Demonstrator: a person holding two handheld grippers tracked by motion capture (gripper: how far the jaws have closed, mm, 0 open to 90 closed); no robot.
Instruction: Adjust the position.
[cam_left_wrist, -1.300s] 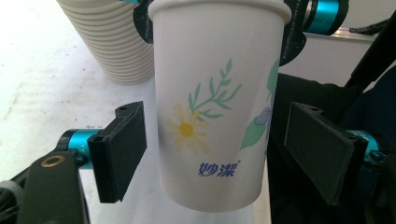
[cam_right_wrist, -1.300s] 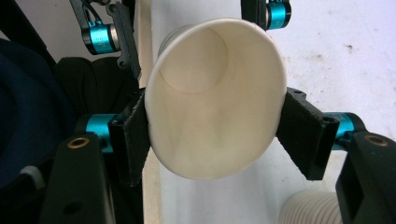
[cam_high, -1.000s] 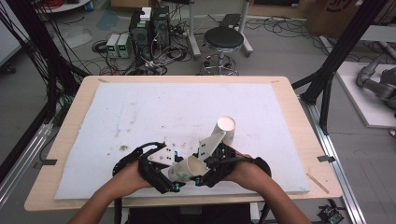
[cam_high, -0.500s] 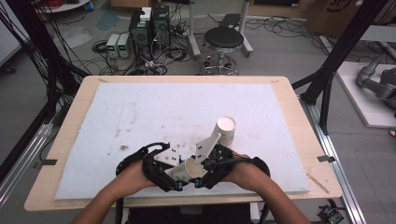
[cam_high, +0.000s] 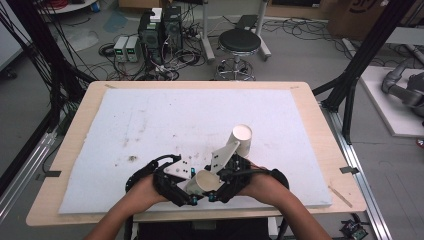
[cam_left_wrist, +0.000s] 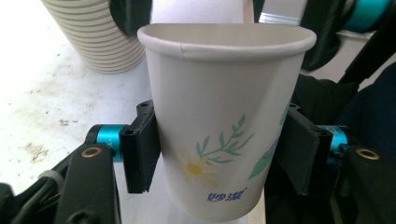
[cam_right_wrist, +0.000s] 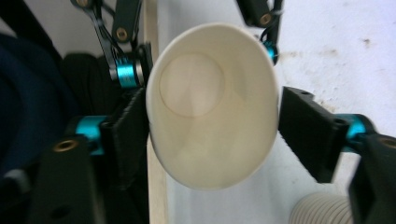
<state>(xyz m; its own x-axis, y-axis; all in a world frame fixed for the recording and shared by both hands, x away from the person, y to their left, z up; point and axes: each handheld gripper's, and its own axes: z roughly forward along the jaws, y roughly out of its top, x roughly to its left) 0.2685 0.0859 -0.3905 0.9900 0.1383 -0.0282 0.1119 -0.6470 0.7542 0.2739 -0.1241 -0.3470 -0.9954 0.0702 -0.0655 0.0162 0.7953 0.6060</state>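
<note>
- High view: my left gripper (cam_high: 192, 192) and right gripper (cam_high: 220, 187) meet at the near edge of the worktop (cam_high: 310, 125), a paper cup (cam_high: 204, 182) between them; the cup stack (cam_high: 241, 140) stands just beyond.
- Left gripper view: my jaws have just been closing and now clamp the paper cup (cam_left_wrist: 224, 116) by its sides, the flower print facing me.
- Right gripper view: my jaws have just been opening; the left one touches the paper cup's (cam_right_wrist: 212, 107) rim, the right one stands apart.
</note>
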